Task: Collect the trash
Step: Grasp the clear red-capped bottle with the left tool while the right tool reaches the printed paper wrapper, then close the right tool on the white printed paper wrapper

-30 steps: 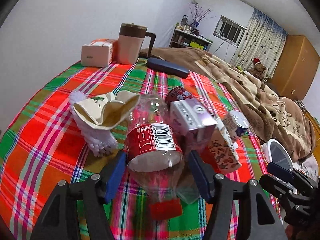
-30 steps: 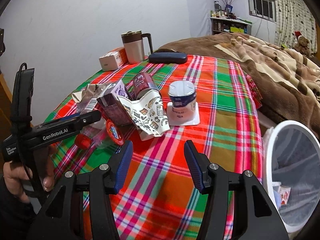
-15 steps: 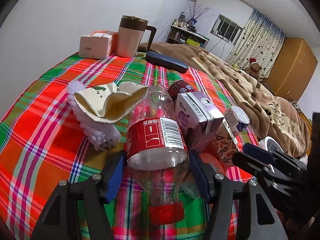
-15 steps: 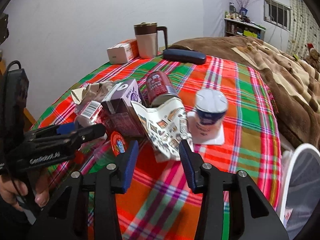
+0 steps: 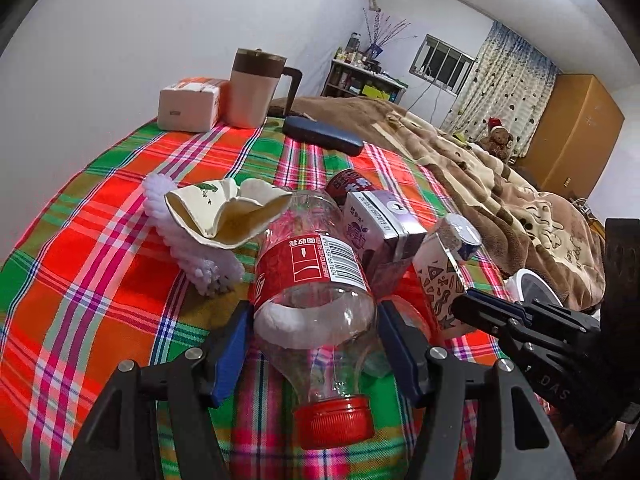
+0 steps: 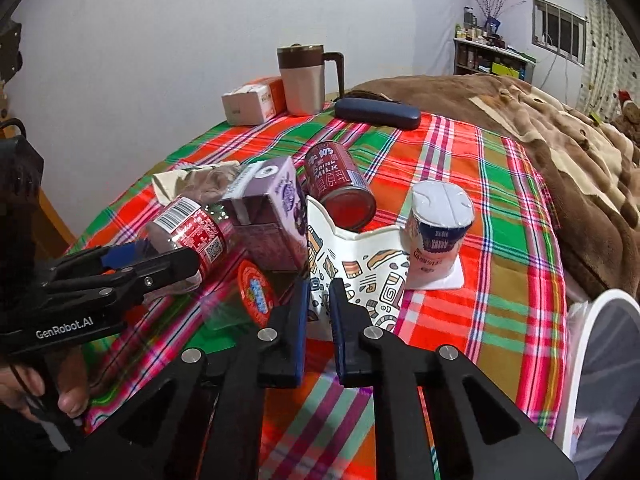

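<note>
Both wrist views look obliquely down and forward along their own tongs, close over the plaid-covered desk (image 5: 100, 264): the left from the near-left edge, the right from further right, sharing the trash pile, plastic bottle (image 5: 316, 280), mug (image 6: 301, 80) and back wall.

Plastic bottle (image 5: 312, 276): clear, empty, red label and cap, lying on its side.
Purple carton (image 6: 272, 220): tilted, just beside the bottle.
Milk can (image 6: 340, 182): red, on its side.
Patterned paper cup (image 6: 356, 276): flattened, leaning by the carton.
Yogurt cup (image 6: 438, 232): upright, foil-sealed.
Crumpled paper (image 5: 224, 210): cream, resting on white fluff.
</note>
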Tool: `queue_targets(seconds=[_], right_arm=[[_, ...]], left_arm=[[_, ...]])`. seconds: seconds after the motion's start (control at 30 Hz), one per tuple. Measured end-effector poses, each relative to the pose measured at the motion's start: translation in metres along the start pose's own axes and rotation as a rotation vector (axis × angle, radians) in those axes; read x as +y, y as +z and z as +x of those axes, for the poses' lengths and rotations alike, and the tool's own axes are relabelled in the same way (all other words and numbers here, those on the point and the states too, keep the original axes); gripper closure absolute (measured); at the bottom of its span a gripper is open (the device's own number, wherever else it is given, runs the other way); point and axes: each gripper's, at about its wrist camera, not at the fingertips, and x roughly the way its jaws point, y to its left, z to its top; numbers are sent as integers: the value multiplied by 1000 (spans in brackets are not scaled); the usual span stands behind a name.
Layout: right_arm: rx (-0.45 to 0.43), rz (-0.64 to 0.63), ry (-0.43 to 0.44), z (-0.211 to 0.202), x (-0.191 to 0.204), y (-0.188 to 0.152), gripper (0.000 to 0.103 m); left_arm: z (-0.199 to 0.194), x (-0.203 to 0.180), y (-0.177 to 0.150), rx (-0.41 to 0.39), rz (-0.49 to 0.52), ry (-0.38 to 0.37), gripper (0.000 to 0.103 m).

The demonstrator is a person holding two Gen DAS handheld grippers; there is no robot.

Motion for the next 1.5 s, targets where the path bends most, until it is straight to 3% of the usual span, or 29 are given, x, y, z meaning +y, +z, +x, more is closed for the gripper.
queue_targets(seconds=[0.6,0.73,0.97,1.0,1.03,1.07,1.13,1.17,1.4,1.47,1.5], right_arm=[[-57,75,-14,-37,-13,-16,94],[-66,89,-22,-43,-19,-18,99],[-5,153,-16,-41,-39,-33,97],[-6,160,-14,-43,-40,-35,95],[-11,170,-10,-45,-43,-38,87],[-12,182,-7,-45,-46,-40,71],[-1,214,2,-43,-52,-43,51],[5,229,11,-42,-54,-45,51],[60,238,63,-24,-48,-49,54],[76,233,65,-21,-46,-52,79],[79,232,61,-21,-46,-53,83]], left_arm=[[-49,-24,-12,-59,49,-39,41],[-54,-32,-12,-66,66,-55,41],[-60,-44,-17,-65,86,-83,40],[-61,-45,-18,-64,90,-88,41],[-62,-47,-19,-63,93,-92,41],[-62,-49,-20,-60,98,-99,40],[-61,-52,-22,-52,104,-110,40],[-61,-53,-24,-45,109,-114,41],[-59,-58,-30,-24,117,-115,40],[-60,-59,-31,-24,122,-116,40],[-60,-60,-31,-23,124,-116,40]])
